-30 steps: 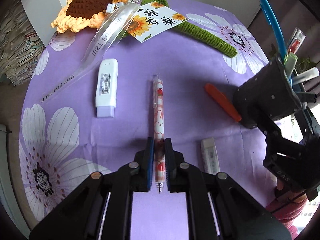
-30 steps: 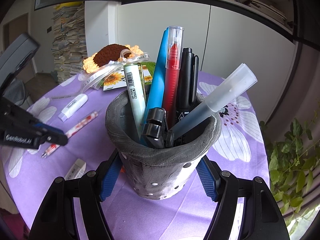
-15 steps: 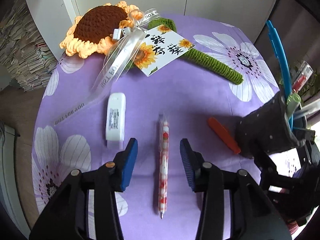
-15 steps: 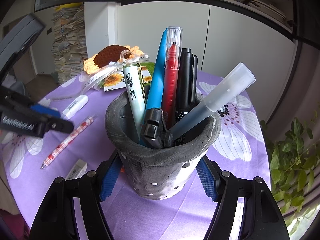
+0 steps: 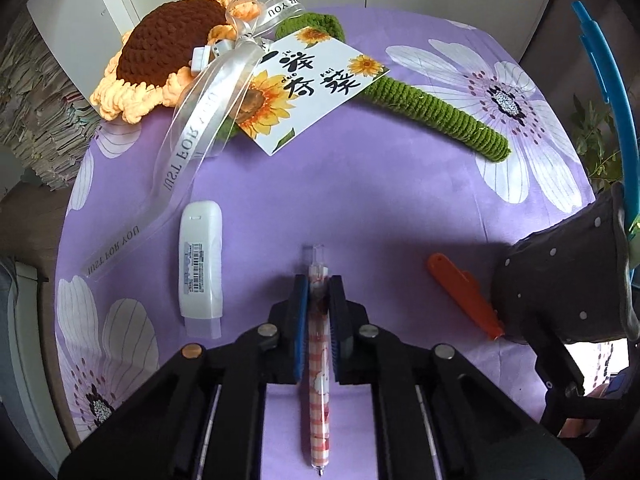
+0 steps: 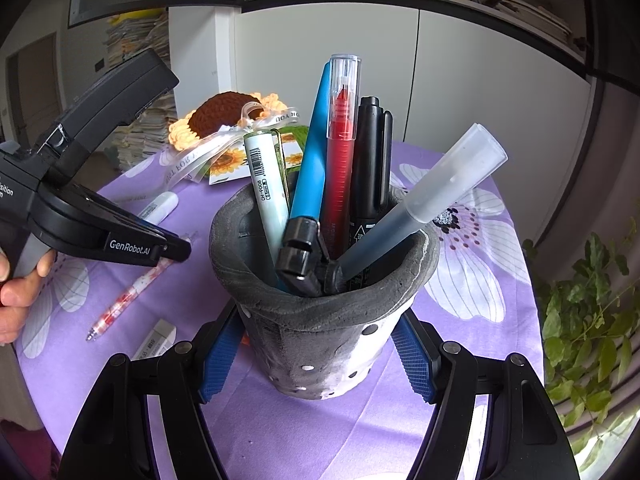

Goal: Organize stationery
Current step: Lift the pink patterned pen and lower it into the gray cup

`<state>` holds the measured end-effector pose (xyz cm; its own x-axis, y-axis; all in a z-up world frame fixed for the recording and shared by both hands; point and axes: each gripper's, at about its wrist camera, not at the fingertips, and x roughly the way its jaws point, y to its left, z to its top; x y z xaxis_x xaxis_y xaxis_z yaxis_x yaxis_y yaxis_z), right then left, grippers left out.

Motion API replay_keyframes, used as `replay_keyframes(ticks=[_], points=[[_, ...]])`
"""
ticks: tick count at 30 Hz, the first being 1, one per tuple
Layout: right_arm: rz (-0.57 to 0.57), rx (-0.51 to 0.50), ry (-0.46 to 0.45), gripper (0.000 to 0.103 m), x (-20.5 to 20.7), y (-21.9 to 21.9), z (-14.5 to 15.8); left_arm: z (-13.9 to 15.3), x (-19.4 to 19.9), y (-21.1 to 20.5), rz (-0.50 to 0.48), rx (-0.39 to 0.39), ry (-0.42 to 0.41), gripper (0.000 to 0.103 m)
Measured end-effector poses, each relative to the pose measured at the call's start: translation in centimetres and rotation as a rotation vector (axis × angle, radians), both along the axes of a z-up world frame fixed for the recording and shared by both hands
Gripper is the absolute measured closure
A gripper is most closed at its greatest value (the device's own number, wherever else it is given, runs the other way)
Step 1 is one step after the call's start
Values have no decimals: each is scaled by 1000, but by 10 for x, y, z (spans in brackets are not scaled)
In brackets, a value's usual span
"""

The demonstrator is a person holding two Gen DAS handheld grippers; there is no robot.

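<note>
My left gripper [image 5: 318, 292] is shut on a pink checked pen [image 5: 319, 380] near its clear cap end; the pen runs back between the fingers, its tip toward the camera. In the right wrist view the left gripper [image 6: 176, 250] holds that pen [image 6: 128, 296] just above the purple cloth. My right gripper [image 6: 316, 344] is shut on a grey dotted pen holder [image 6: 320, 332] filled with several pens and markers. The holder [image 5: 568, 280] also shows at the right of the left wrist view.
On the purple flowered tablecloth [image 5: 360, 200] lie a white correction tape [image 5: 200, 268], an orange cutter [image 5: 464, 292] and a white eraser [image 6: 154, 340]. A crochet sunflower [image 5: 168, 48] with ribbon and card lies at the back. A plant [image 6: 592, 320] stands at the right.
The left gripper opened and pulled back half a second ago, leaving the pen on the cloth. It has now moved forward and shut on the pen nearer its cap end. The right gripper has not moved.
</note>
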<state>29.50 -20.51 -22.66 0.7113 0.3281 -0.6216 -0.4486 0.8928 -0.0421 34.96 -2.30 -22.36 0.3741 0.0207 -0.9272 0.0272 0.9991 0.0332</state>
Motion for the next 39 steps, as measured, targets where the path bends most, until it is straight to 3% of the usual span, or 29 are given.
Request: replay_keyframes(ticks=[7, 15, 24, 33, 39], points=[[0, 1, 0, 31, 0, 0, 0, 24, -18, 9, -13, -50, -59, 95], [0, 0, 0, 31, 0, 0, 0, 70, -50, 7, -48, -145, -187, 95], [-2, -4, -3, 31, 0, -1, 0, 132, -69, -13, -116, -225, -332, 95], [-2, -6, -3, 31, -1, -1, 0, 194, -83, -50, -228, -249, -503, 95], [-2, -6, -3, 31, -1, -1, 0, 193, -81, -74, -287, -246, -505, 95]])
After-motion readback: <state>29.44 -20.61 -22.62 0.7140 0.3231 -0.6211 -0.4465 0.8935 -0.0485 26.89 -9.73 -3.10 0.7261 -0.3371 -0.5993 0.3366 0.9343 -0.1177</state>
